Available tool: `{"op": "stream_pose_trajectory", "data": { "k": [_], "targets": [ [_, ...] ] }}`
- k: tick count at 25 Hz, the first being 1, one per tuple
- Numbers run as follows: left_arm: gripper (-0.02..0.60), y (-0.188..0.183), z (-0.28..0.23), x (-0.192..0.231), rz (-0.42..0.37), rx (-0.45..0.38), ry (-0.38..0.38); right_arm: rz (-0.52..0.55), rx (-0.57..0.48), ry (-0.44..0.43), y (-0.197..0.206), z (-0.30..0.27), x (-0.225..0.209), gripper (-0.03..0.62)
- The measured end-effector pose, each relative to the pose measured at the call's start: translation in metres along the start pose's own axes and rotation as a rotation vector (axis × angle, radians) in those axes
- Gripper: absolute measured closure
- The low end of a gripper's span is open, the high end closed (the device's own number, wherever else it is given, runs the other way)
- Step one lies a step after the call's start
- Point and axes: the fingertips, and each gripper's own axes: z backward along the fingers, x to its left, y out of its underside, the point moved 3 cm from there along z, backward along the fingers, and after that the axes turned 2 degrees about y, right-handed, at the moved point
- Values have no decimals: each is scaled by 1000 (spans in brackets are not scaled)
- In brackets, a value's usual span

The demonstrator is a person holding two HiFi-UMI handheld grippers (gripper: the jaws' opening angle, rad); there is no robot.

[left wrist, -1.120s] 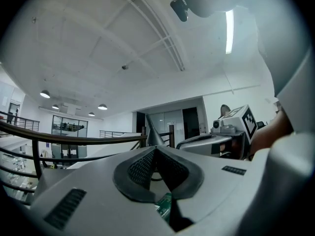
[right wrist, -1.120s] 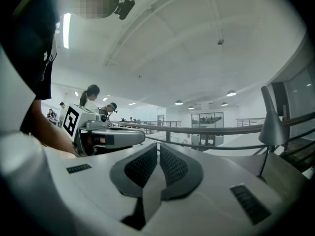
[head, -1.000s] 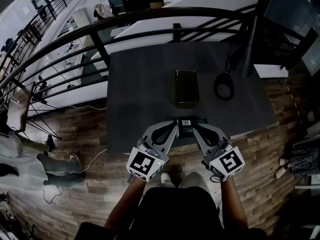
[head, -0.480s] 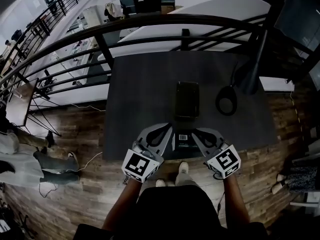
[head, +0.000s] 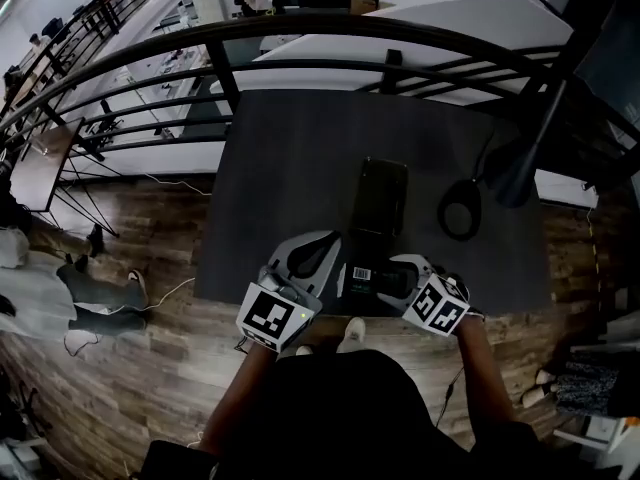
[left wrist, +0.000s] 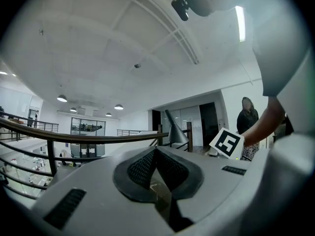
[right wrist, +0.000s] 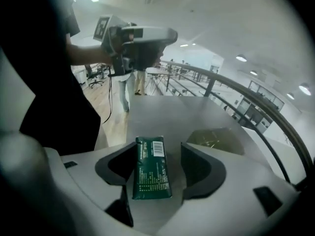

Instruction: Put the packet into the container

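Observation:
A dark green packet (head: 364,274) (right wrist: 151,173) with a barcode lies flat near the front edge of the dark grey table (head: 280,168). My right gripper (head: 386,280) (right wrist: 158,147) points left along that edge. Its jaws are opening, with the packet between them, close to the left pad and clear of the right one. The dark, empty container (head: 378,196) (right wrist: 216,139) stands just beyond the packet. My left gripper (head: 318,250) (left wrist: 156,151) is tipped up off the table toward the ceiling, shut, with nothing in it.
A coiled black cable (head: 459,208) lies right of the container, beside a dark post (head: 540,138). A black railing (head: 400,38) runs behind the table. Wooden floor (head: 150,328) lies left of and in front of the table. A person (left wrist: 247,119) stands in the background.
My right gripper has swung round to point left, and the packet now lies between its parted jaws. The left gripper has tipped upward. The head view has shifted slightly.

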Motion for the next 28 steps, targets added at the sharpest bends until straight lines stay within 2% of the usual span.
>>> {"op": "stream_pose_trajectory", "data": {
  "k": [2, 7, 10, 12, 16, 21, 28],
  "targets": [
    [576, 2, 4, 5, -12, 2, -17, 40, 48, -61, 3, -15, 4, 308],
    [575, 9, 15, 13, -14, 17, -56, 93, 156, -173, 14, -47, 14, 293],
    [575, 9, 22, 17, -14, 21, -77, 109, 250, -241, 23, -65, 21, 217],
    [575, 8, 27, 18, -14, 24, -91, 105, 295, -258, 29, -76, 24, 171],
    [575, 7, 38, 17, -15, 31, -111, 107, 363, -244, 38, -96, 23, 166],
    [575, 8, 47, 18, -14, 39, -134, 91, 447, -266, 52, -116, 22, 166],
    [575, 8, 55, 21, -15, 40, -157, 36, 480, -333, 55, -124, 27, 166]
  ]
}}
